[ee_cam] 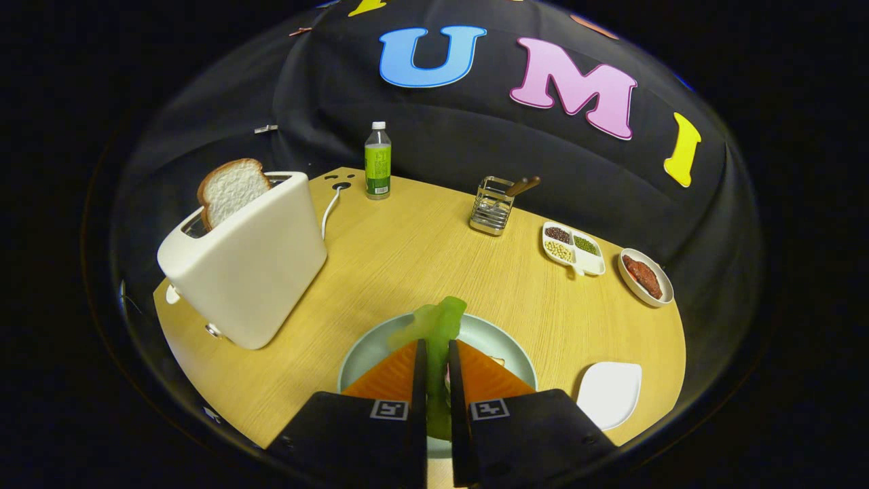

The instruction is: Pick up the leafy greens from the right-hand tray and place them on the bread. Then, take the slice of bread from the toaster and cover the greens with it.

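One limp, pale-green bunch of leafy greens (438, 326) pinched between both fingers of the gripper (434, 360), hanging over the grey-green plate (360, 353), bread slice (231, 190) upright in the white toaster (251, 272).

A pale wooden table (421, 258) with a curved edge stands against the draped black cloth wall (475, 146), evenly lit.

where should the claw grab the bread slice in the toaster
Grip the bread slice by its exposed upper half, coming from above. It stands tilted in the toaster slot, so one finger on each flat face suits it. The claw must first release the leafy greens over the plate.
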`<action>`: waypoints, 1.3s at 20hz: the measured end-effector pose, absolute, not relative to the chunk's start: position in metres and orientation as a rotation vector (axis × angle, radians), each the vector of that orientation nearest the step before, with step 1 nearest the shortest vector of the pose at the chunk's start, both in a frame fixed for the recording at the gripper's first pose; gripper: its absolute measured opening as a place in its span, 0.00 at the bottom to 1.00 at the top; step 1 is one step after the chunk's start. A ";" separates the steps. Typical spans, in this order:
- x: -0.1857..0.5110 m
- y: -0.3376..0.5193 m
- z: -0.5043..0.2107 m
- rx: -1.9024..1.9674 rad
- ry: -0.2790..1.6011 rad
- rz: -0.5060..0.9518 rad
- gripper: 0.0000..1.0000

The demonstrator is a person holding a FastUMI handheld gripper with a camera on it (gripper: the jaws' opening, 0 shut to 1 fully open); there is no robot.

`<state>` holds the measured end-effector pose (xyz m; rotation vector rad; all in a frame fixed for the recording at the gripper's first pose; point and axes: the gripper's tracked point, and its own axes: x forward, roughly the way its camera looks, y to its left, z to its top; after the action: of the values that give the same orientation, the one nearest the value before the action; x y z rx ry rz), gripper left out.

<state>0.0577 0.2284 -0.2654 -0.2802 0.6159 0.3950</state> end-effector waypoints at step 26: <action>0.031 0.342 -0.076 -0.082 0.341 0.594 0.98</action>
<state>0.0306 0.3421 -0.0759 -0.0819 0.3407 0.5936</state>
